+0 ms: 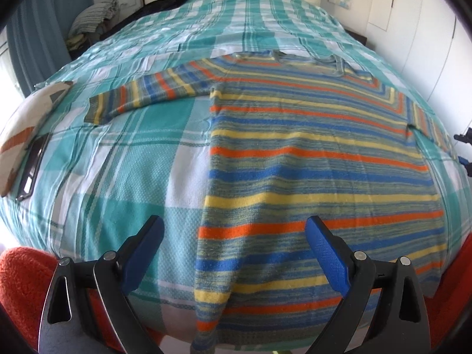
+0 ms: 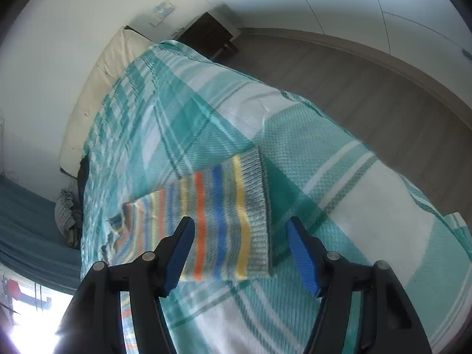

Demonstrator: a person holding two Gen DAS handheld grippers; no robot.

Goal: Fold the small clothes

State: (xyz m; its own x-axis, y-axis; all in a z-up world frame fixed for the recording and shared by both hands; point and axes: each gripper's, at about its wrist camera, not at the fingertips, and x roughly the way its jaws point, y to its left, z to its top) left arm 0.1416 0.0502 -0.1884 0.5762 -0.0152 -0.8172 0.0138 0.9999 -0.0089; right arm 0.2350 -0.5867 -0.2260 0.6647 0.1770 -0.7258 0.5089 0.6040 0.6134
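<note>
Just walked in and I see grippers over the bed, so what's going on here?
A person with a gripper in each hand is about to fold a striped sweater spread flat on the plaid bedspread. The left gripper hangs open over the hem; the right gripper hangs open over a sleeve cuff. Neither holds anything, and no fold shows yet.

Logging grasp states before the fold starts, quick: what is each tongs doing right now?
Left tongs: open, holding nothing, over the striped sweater hem.
Right tongs: open, empty, at the sleeve cuff.

White walls (image 2: 59, 44), wood floor (image 2: 354, 88), blue curtain (image 1: 38, 14)
</note>
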